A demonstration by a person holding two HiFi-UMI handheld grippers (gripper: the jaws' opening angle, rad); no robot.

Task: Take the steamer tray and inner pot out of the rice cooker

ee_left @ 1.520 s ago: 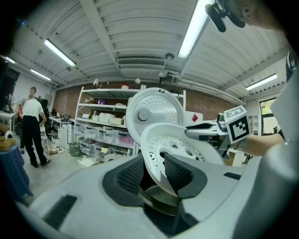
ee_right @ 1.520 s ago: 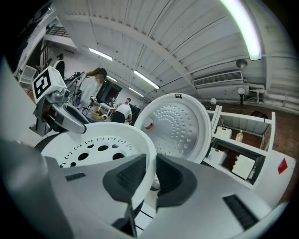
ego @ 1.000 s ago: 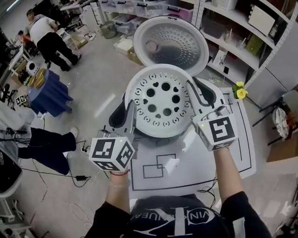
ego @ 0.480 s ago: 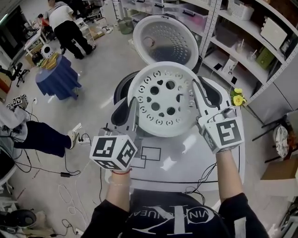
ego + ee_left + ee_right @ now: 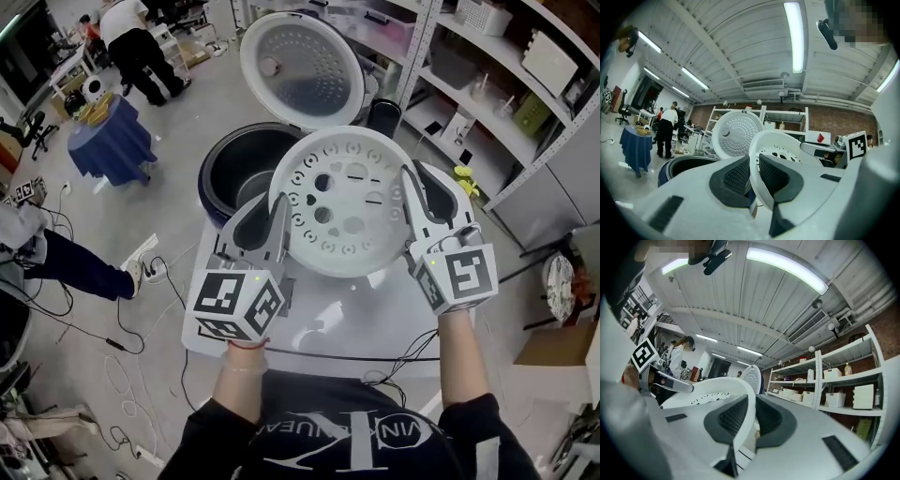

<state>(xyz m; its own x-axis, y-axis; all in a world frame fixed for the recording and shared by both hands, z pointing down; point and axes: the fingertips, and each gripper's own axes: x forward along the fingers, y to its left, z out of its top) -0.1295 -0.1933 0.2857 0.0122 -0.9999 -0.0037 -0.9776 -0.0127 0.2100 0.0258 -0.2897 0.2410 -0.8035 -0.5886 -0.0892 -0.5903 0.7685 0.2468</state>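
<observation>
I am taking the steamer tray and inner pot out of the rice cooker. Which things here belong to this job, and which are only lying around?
Belongs to the job:
rice cooker, lid open
inner pot, inside it
steamer tray, already out

Only lying around:
blue-draped table
yellow flowers
shelves

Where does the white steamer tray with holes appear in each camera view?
Head view: steamer tray at centre.
Left gripper view: steamer tray centre-right, rim between the jaws.
Right gripper view: steamer tray centre-left, rim between the jaws.
Shared landmark: the open lid.
</observation>
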